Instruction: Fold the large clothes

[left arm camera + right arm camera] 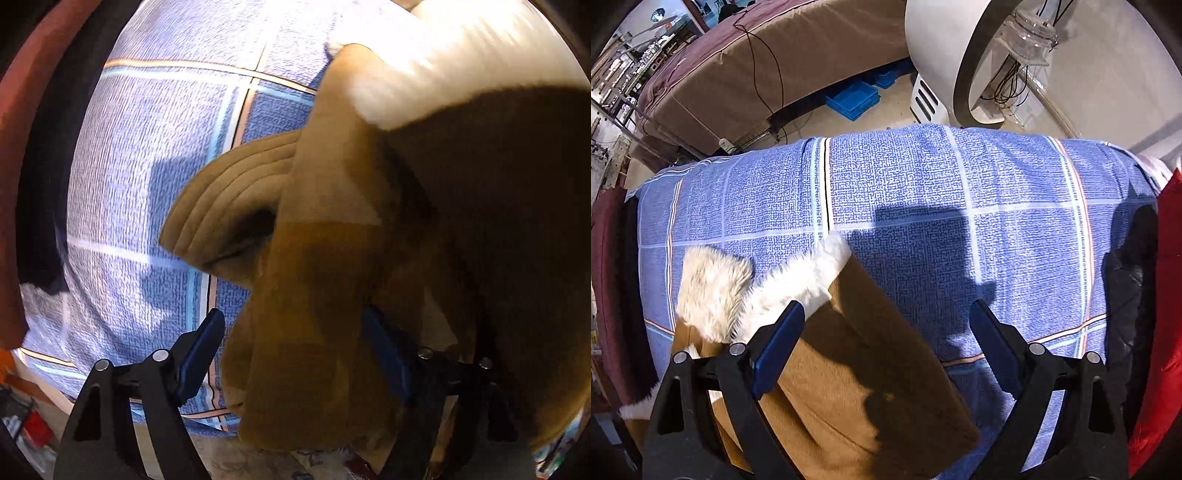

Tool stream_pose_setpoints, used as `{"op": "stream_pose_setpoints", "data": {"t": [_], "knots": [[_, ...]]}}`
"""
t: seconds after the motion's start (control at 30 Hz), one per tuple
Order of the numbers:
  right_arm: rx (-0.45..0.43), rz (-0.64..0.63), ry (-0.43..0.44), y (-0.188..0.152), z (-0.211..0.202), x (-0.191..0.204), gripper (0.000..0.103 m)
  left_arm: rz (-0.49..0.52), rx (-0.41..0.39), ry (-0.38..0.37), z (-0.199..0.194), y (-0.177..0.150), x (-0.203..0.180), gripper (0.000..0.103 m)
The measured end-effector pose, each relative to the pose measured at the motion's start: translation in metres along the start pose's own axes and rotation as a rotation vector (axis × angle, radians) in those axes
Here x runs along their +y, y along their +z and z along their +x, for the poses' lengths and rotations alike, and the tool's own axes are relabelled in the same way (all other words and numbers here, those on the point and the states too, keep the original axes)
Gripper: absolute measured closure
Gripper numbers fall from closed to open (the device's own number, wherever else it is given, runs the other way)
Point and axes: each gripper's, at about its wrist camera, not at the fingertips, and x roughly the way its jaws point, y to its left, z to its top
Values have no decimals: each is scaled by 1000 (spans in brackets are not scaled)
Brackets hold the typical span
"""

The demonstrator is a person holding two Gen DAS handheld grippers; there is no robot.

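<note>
The coat [849, 387] (tan, with white fur trim [716, 291]) lay on the blue checked sheet [923, 184], toward its left side in the right wrist view, one fur-edged corner pointing up the bed. In the left wrist view the coat [424, 221] filled most of the frame, bunched and hanging close to the lens, a stitched cuff [229, 192] sticking out to the left and the fur lining [461, 62] bright at the top. The left gripper [295, 354] stood with its fingers apart, tan cloth draped between them and over the right finger; whether it was pinched could not be told. The right gripper [886, 332] was spread wide above the coat and sheet, holding nothing, its left finger [779, 347] over the fur edge. A red garment [1160, 295] lay at the sheet's right border and a dark one [1126, 266] beside it
</note>
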Motion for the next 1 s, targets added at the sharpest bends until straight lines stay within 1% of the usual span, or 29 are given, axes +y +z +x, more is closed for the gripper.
{"op": "stream_pose_setpoints", "data": {"t": [0.03, 0.07, 0.1, 0.13, 0.17, 0.23, 0.3, 0.4, 0.47, 0.57, 0.67, 0.77, 0.8, 0.87, 0.9, 0.93, 0.97, 1.0], "knots": [[-2, -4, 6, 1, 5, 1, 15, 4, 3, -3, 1, 1, -2, 37], [-10, -14, 12, 1, 9, 3, 19, 6, 5, -11, 1, 2, -4, 43], [-10, -26, 21, -1, 13, 3, 44, 13, 5, -15, 0, 4, -5, 48], [1, -28, 51, -3, 15, 1, 69, 27, 5, -12, -1, 6, -8, 50], [1, -17, 85, -7, 13, -3, 73, 39, 7, -1, -1, 8, -11, 51], [-43, -25, 115, -17, -4, -10, 82, 67, 10, 24, -1, 13, -17, 52], [-87, -50, 108, -31, -29, -21, 85, 80, 9, 27, -2, 14, -21, 55], [-118, -72, 74, -60, -70, -44, 89, 91, -2, 12, -9, 11, -22, 61], [-121, -76, 21, -85, -94, -65, 89, 99, -13, 2, -15, 9, -21, 64], [-83, -47, -53, -128, -121, -100, 90, 112, -27, -15, -25, 4, -20, 69], [-18, -8, -126, -177, -133, -132, 90, 144, -39, -11, -29, -1, -21, 71], [66, 82, -161, -224, -133, -165, 90, 160, -45, -9, -29, -13, -24, 71], [94, 109, -170, -239, -129, -174, 90, 164, -46, -11, -28, -15, -23, 71], [179, 158, -178, -269, -116, -189, 89, 172, -50, -15, -28, -20, -26, 71], [198, 181, -184, -283, -113, -192, 89, 176, -50, -16, -26, -22, -25, 71], [193, 199, -213, -290, -115, -194, 89, 178, -50, -17, -26, -32, -23, 71], [168, 219, -245, -296, -123, -197, 89, 180, -50, -18, -26, -37, -25, 71], [134, 240, -250, -297, -134, -199, 84, 186, -57, -16, -26, -42, -24, 69]]}}
